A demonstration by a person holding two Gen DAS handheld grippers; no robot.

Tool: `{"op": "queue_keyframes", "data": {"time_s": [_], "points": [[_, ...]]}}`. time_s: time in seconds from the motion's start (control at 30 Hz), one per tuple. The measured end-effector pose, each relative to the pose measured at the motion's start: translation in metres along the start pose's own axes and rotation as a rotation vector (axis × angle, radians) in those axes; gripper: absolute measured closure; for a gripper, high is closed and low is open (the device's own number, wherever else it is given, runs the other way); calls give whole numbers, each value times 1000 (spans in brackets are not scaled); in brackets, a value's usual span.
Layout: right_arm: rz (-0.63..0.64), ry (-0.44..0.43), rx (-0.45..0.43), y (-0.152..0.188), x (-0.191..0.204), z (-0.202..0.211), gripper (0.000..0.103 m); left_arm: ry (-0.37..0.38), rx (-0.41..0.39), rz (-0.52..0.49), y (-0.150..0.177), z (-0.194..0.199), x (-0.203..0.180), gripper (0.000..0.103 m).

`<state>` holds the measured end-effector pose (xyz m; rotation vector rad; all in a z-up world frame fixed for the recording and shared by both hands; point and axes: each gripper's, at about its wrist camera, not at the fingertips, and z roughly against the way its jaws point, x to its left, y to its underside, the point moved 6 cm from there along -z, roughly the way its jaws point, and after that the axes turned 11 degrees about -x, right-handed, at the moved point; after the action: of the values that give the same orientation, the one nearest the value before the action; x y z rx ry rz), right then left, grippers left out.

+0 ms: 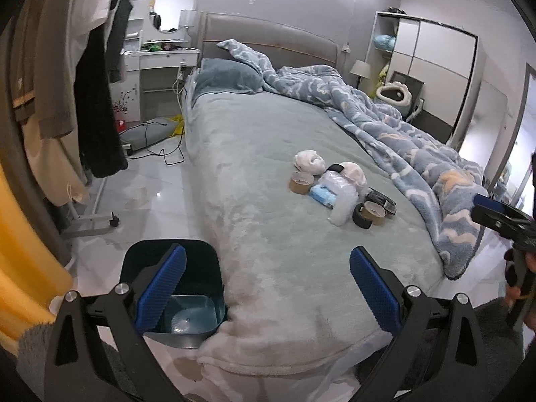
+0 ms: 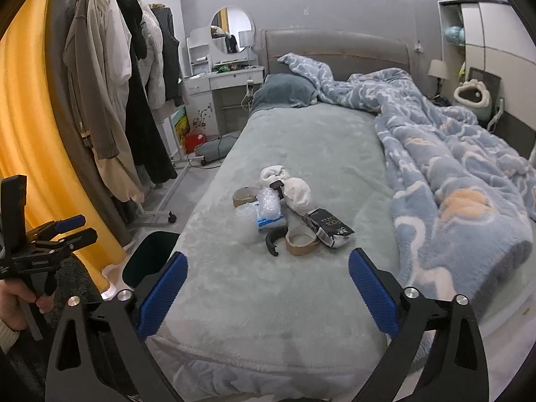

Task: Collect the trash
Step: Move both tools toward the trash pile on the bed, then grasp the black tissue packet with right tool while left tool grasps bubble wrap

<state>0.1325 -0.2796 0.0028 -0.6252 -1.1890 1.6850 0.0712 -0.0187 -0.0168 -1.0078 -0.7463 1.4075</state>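
Both claws are wide open with nothing in them: right claw has the trash pile straight ahead on the bed, left claw hangs by the bin, probably empty, parked bedside for drops.

Bare bed sheet lies open toward twelve o'clock up to the trash heap; rumpled quilt crowds two o'clock, bin probably hugging the bed at eight.
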Motion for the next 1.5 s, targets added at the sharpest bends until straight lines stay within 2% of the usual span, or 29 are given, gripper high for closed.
{"op": "queue_keyframes", "data": {"time_s": [0.2,0.43,0.63,0.73,0.87,0.97,1.03,1.17,1.37,1.5], "points": [[-3,-22,33,6,-13,-30,10,33,14,-84,-4,-9,-15,3],[-28,-27,51,12,-32,-58,12,170,49,-170,-2,-30,-39,4],[-19,-28,100,18,-50,-91,16,234,58,-181,-3,-57,-45,6],[-34,-35,115,21,-61,-107,16,253,87,-190,2,-76,-45,16],[-33,-29,121,17,-74,-126,16,283,112,-174,7,-100,-44,17],[-20,-37,125,12,-82,-141,16,320,124,-183,8,-114,-48,24],[-19,-42,132,13,-86,-150,16,340,129,-194,10,-120,-54,25],[-21,-58,156,15,-90,-167,16,392,153,-189,13,-135,-65,39],[-20,-100,207,23,-95,-186,16,449,160,-227,13,-151,-83,40],[-22,-135,232,26,-94,-194,17,473,173,-228,15,-163,-89,44]]}}
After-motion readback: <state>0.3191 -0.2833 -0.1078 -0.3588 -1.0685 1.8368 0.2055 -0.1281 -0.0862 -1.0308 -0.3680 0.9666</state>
